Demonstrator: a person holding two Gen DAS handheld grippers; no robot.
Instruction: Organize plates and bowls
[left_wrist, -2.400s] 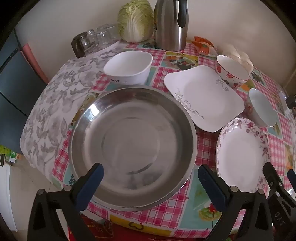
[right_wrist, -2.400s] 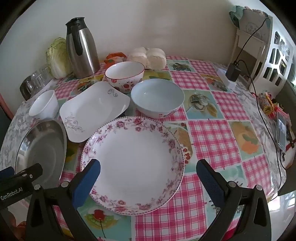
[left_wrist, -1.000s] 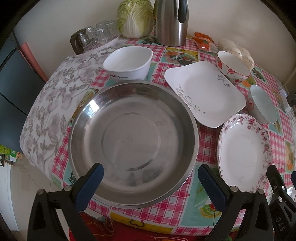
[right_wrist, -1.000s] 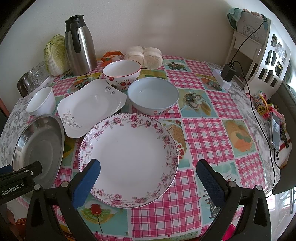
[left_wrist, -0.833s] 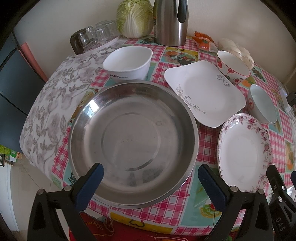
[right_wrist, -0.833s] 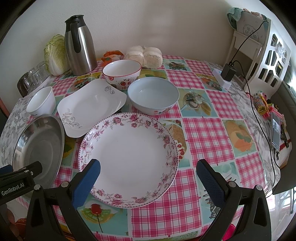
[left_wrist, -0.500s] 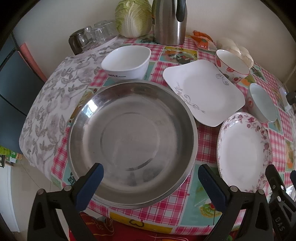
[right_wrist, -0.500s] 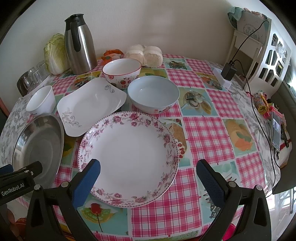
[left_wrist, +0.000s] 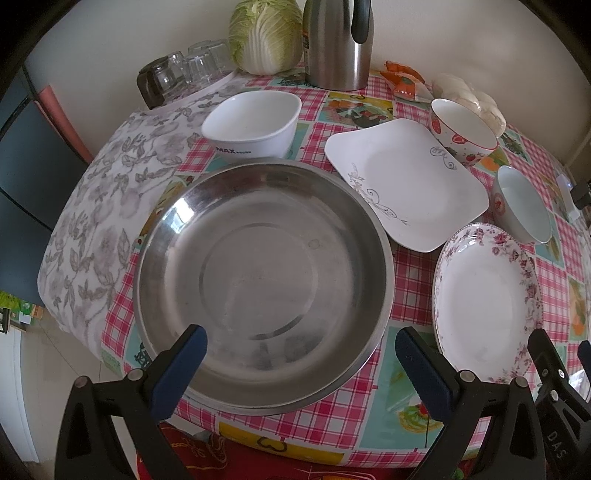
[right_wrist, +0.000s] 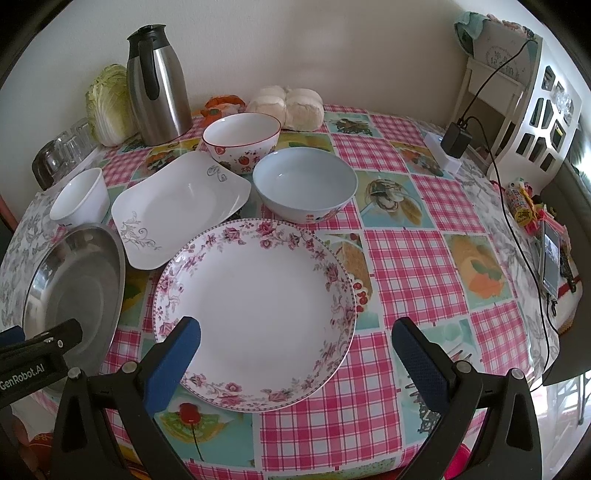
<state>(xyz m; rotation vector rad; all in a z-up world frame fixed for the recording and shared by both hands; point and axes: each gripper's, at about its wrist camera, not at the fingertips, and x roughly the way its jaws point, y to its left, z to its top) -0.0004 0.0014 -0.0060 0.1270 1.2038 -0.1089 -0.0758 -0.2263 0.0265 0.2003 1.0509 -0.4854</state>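
Note:
A wide steel basin (left_wrist: 258, 277) (right_wrist: 74, 288) sits at the table's near left edge, and my left gripper (left_wrist: 301, 354) hangs open just over its front rim, holding nothing. To its right lies a round floral plate (right_wrist: 255, 310) (left_wrist: 487, 302), with my right gripper (right_wrist: 295, 343) open above its near side, empty. Behind them are a square white plate (right_wrist: 177, 210) (left_wrist: 406, 184), a pale blue bowl (right_wrist: 304, 188) (left_wrist: 522, 206), a strawberry-print bowl (right_wrist: 242, 142) (left_wrist: 461, 131) and a small white bowl (left_wrist: 253, 123) (right_wrist: 79, 197).
A steel thermos jug (right_wrist: 159, 85), a cabbage (left_wrist: 266, 33), glass cups (left_wrist: 177, 74) and white buns (right_wrist: 288, 105) line the back by the wall. A power adapter with cable (right_wrist: 456, 142) and a phone (right_wrist: 550, 258) lie at the right edge. The checked tablecloth (right_wrist: 406, 258) hangs over the edge.
Both views have shifted slightly, the grippers drifting a little over the dishes. Nothing on the table has moved and both grippers stay open.

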